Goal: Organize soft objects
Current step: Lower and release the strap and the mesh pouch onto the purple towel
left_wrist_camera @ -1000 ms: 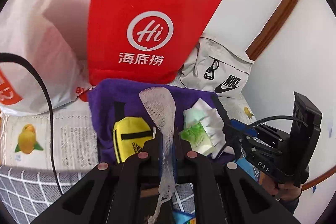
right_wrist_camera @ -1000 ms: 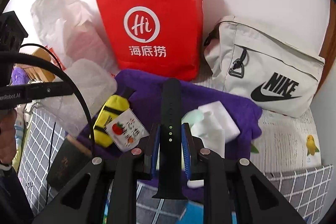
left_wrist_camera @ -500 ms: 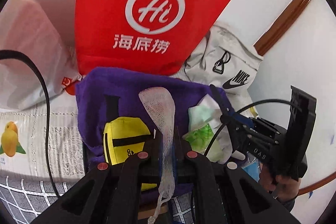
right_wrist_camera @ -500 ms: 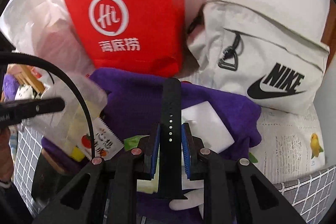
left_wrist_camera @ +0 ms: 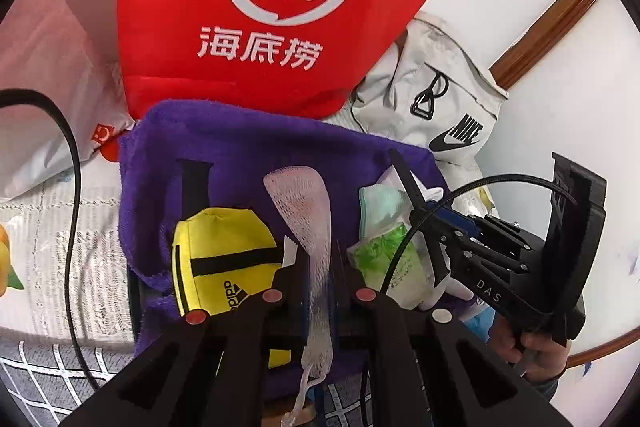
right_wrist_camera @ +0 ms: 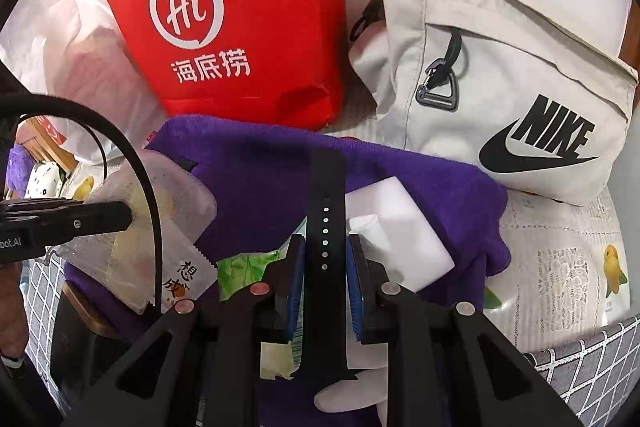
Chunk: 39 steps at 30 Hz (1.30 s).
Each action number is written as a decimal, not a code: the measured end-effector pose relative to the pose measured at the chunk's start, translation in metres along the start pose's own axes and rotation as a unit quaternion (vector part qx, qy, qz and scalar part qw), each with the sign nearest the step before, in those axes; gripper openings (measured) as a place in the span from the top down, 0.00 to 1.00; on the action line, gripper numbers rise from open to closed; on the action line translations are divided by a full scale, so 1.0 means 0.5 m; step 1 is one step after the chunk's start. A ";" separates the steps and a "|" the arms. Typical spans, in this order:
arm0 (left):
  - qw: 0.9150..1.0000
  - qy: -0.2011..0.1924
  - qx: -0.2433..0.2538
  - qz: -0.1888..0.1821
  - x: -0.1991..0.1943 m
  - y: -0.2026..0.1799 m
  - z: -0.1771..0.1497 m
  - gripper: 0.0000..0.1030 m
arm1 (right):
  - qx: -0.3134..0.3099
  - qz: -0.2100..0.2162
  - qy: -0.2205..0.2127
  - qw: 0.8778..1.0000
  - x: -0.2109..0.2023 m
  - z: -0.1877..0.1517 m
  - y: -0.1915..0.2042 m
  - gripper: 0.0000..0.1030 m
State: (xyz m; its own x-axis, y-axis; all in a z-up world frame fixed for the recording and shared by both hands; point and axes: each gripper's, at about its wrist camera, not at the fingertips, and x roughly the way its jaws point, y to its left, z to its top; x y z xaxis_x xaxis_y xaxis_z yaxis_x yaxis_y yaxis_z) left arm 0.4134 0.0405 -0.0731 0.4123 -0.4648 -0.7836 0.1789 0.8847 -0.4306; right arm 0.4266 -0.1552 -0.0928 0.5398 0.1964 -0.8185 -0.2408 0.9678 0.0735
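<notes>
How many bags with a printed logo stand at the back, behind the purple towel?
2. The red paper bag stands on the left, and the white Nike bag leans beside it on the right. Others may be hidden behind them.

White wall [left_wrist_camera: 560,99], brown wooden trim [left_wrist_camera: 548,27]

Left wrist view angled steeply down, close above purple towel [left_wrist_camera: 256,147], right wrist view likewise, both sharing red bag [right_wrist_camera: 240,27], towel, grey pouch [right_wrist_camera: 500,75]

Black two-finger left gripper [left_wrist_camera: 320,267] and right gripper [right_wrist_camera: 324,267]: red-capped screws, blue pads [right_wrist_camera: 294,291], trailing black cable [left_wrist_camera: 74,227], white "DAS" lettering.
</notes>
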 end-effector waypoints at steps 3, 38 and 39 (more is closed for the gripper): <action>1.000 0.008 0.006 0.000 0.013 -0.008 0.000 0.93 | -0.007 -0.003 0.008 1.000 0.011 0.001 0.007 0.80; 0.998 0.063 0.014 0.023 0.086 -0.021 -0.008 0.86 | -0.002 0.006 0.046 0.999 0.056 -0.001 0.014 0.75; 0.998 0.062 0.015 0.022 0.086 -0.024 -0.008 0.85 | -0.001 0.009 0.047 0.999 0.057 -0.001 0.013 0.72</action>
State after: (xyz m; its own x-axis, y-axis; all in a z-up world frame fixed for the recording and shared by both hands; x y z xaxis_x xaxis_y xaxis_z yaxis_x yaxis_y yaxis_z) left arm 0.4256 0.0099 -0.1034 0.3059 -0.4256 -0.8517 0.1900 0.9038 -0.3834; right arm 0.4400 -0.1434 -0.1160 0.4570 0.1974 -0.8673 -0.2515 0.9640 0.0869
